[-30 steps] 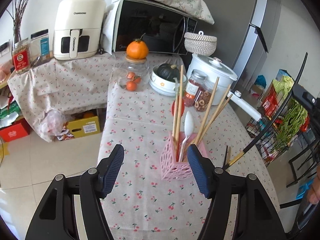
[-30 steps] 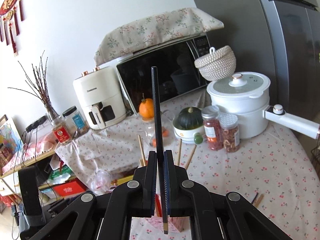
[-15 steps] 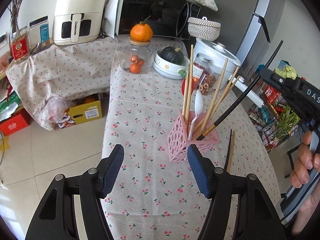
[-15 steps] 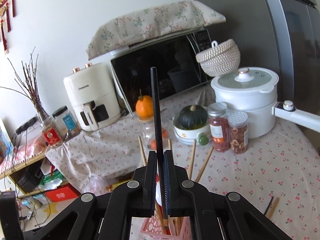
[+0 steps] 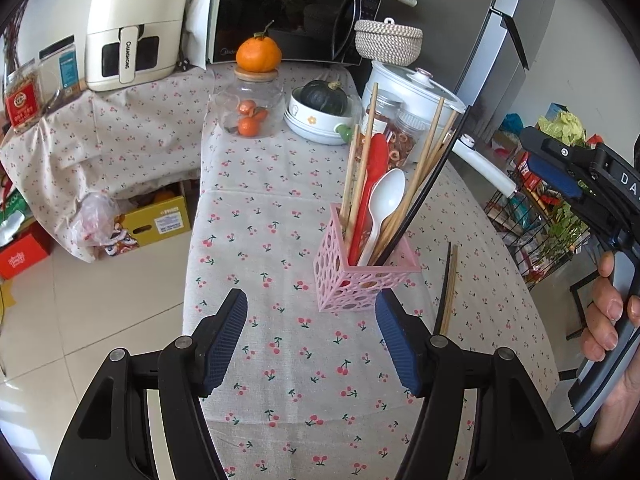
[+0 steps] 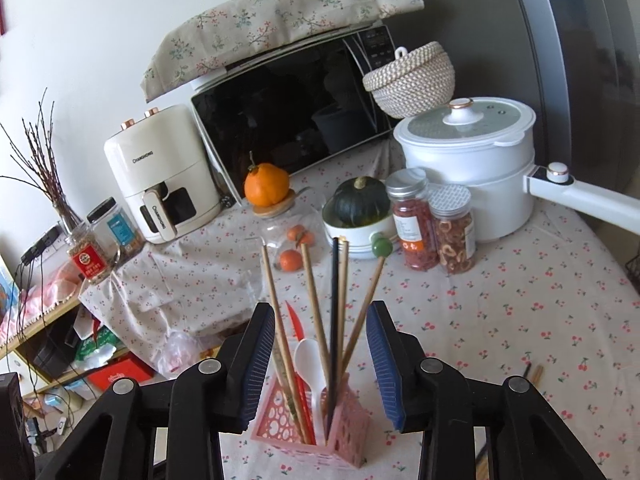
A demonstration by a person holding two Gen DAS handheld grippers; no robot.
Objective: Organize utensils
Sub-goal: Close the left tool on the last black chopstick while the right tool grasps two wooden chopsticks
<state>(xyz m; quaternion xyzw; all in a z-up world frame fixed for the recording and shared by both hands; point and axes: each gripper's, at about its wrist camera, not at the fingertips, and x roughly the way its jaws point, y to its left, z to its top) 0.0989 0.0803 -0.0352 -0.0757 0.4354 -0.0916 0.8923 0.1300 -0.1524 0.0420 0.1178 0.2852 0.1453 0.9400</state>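
right gripper (image 6: 320, 364) jaws spread wide, holding nothing, hovering just above the pink holder (image 6: 316, 436). left gripper (image 5: 312, 340) also spread and empty, sitting on the near side of the holder, not touching it. holder stands mid-table toward the right edge and carries: black chopstick (image 6: 334, 320), several wooden chopsticks (image 6: 276, 312), white spoon (image 6: 310, 364), red spoon (image 5: 370, 184) (all leaning, ends down in the holder). left to do, by my read: one black plus one wooden loose chopstick pair (image 5: 448, 284) lies flat on the tablecloth (image 5: 256, 208) just right of the holder. task looks mostly done. far end of the table is appliances and jars, not utensils.
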